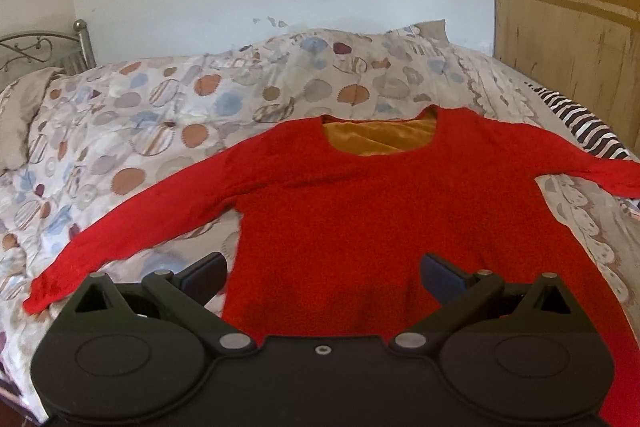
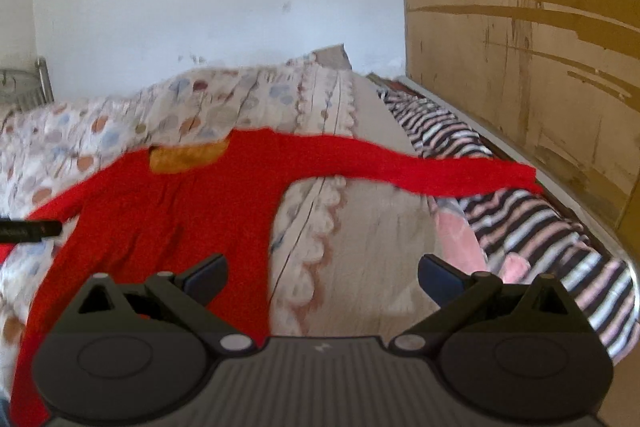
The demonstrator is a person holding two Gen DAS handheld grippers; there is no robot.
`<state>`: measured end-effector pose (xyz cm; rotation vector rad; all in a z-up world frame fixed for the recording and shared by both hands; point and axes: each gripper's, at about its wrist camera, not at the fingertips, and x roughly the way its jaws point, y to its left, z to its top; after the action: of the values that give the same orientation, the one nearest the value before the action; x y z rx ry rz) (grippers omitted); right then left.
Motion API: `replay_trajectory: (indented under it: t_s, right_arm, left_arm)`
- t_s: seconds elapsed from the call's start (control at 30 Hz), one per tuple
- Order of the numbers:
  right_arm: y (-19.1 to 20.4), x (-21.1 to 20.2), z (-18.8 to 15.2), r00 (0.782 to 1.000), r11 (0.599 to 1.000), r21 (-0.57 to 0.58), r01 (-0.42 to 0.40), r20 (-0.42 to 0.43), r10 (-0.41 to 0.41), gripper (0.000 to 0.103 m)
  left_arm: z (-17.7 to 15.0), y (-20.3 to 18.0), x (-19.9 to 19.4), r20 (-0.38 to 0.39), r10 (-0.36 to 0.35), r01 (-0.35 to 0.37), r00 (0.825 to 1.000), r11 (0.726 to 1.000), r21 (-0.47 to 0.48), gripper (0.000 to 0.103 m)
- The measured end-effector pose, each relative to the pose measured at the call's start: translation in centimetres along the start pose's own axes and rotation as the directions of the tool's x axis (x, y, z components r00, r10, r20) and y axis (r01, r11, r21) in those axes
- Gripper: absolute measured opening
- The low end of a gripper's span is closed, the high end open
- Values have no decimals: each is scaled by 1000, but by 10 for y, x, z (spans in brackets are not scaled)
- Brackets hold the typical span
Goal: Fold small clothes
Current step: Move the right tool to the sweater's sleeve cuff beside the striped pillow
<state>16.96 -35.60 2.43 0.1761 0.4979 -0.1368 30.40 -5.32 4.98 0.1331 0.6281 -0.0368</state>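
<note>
- While both sets of jaws stand spread wide and hold nothing, your left gripper (image 1: 323, 273) hovers over the lower body of the red sweater (image 1: 360, 211), near its hem, and your right gripper (image 2: 322, 273) sits off the garment's right edge, above the bare quilt (image 2: 360, 251).
- In the left wrist view one finger pad (image 1: 442, 273) is over red cloth and the other is over the quilt beside the body; whether either touches the fabric I cannot tell.
- The sweater lies face up and spread flat on the patterned quilt (image 1: 160, 131), neckline away from you, showing an orange-yellow lining (image 1: 380, 139).
- Its left sleeve (image 1: 132, 223) runs out diagonally toward the near left, its cuff close to your left gripper; its right sleeve (image 2: 420, 167) reaches across to lie on the striped blanket (image 2: 520, 239) by the wooden panel (image 2: 540, 67).
- As I judge it, no fold has been made: both sleeves are fully extended and the body shows no crease or doubled layer, so everything is left.
- What remains for you, probably: bring each sleeve in across the chest, then fold the body over, hem toward neckline.
- A dark object at the left edge of the right wrist view may be your other tool; it is too blurred to say.
</note>
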Motion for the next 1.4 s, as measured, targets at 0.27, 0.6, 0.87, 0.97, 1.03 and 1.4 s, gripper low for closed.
replay_trajectory:
  t_s: [0.27,0.6,0.87,0.97,1.03,1.4]
  right_arm:
    - [-60,47,50,991,987,152,56,109,-73,103]
    - [-102,109,65,982,983,125,134,117,-149,103]
    - [-130,135,51,979,968,182,175,68,-190,103]
    - [-144,144,49,972,955,201,216,48,-230,103]
    - [-156,149,49,967,942,236,239,34,-254,103]
    - [-238,194,42,950,792,544,277,-29,-312,91]
  left_arm:
    - [17,-20,52,-17,-16,16,1000,1000,-18,102]
    - [20,-37,109,-27,-9,8,1000,999,-46,102]
    - [2,-47,129,8,-27,27,1000,999,-42,102]
    - [-12,-49,135,11,-39,40,999,998,-57,103]
    - [-21,-49,135,35,-41,43,999,996,-78,102]
    - [-40,-44,135,118,-58,73,991,990,-123,103]
